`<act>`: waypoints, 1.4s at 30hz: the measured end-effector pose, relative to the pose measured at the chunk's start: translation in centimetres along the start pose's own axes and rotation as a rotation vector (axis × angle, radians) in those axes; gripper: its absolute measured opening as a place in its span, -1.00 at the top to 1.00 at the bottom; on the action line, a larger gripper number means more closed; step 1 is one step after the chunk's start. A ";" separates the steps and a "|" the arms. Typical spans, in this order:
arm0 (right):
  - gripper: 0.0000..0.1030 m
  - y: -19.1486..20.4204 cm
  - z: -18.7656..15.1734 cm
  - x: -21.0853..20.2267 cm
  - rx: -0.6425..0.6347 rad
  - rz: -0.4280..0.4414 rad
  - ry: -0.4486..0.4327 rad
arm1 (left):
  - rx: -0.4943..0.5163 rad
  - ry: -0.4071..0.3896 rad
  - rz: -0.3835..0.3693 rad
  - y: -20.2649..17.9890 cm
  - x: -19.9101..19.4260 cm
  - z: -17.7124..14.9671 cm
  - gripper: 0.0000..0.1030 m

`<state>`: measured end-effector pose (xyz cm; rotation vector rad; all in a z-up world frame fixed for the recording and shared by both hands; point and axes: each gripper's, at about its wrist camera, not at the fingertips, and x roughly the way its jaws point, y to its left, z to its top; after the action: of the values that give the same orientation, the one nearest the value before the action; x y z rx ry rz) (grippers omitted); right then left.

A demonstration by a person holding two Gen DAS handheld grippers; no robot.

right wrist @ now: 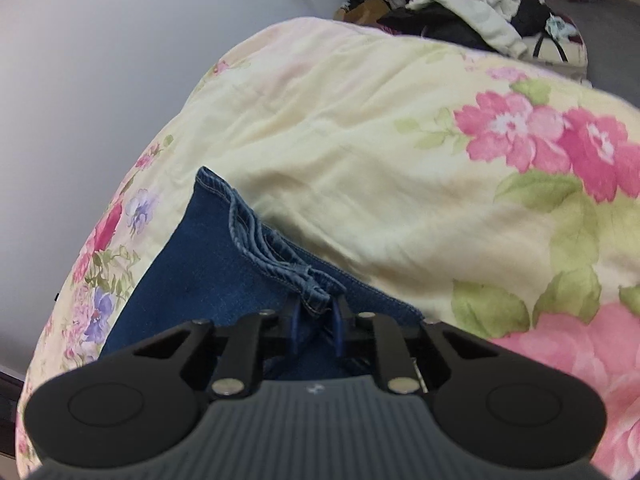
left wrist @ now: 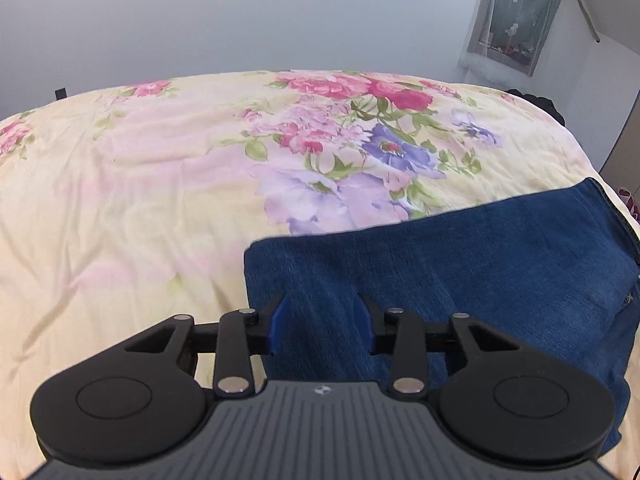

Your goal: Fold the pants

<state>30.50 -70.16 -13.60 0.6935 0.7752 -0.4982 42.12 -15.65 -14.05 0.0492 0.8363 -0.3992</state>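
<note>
Nearest the lens, the right gripper (right wrist: 316, 320) pinches the stitched hem of the folded blue denim pants (right wrist: 208, 276) on the floral bedspread (right wrist: 360, 152) — the left gripper (left wrist: 322, 320) hovers released over the denim, probably mid-fold; it needs its own hold next.

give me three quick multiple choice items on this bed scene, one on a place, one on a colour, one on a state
1. Where do the blue denim pants lie?
A. on the flowered yellow bedspread
B. on a chair
C. on the floor

2. What colour are the tool pads?
A. red
B. blue
C. white

3. How is the right tool?
A. wide open
B. shut on a sock
C. shut on the pants' stitched hem

Answers: 1 A, bedspread shows around the denim; 2 B, both pads are blue; 3 C, bunched hem sits pinched between nearly closed pads.
</note>
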 end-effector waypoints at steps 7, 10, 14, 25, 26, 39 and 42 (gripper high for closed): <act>0.85 0.8 -1.3 1.8 -0.126 -0.094 0.012 | 0.066 0.032 0.099 0.6 4.9 1.3 0.69; 0.85 0.3 -1.9 2.8 -0.153 -0.105 0.022 | 0.089 0.052 0.108 1.0 6.8 1.3 0.73; 0.84 0.5 -1.9 3.0 -0.163 -0.119 0.025 | 0.120 0.046 0.138 0.4 7.0 1.2 0.74; 0.47 6.1 -6.5 -4.5 -0.579 -0.038 -0.153 | 0.200 0.004 0.119 -1.8 -2.0 -1.7 0.72; 0.33 7.1 -7.1 -4.5 -0.619 -0.008 -0.155 | 0.204 0.000 0.099 -2.4 -2.7 -2.2 0.72; 0.31 9.0 -13.6 1.0 -0.807 0.039 -0.053 | 0.377 0.141 0.068 -4.9 -1.2 -9.2 0.73; 0.31 9.0 -14.1 0.4 -0.783 0.012 -0.057 | 0.355 0.153 0.067 -4.5 -1.7 -9.0 0.73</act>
<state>30.04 -53.98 -17.80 -0.0437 0.8310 -0.1687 33.02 -17.50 -18.33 0.4405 0.9042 -0.4816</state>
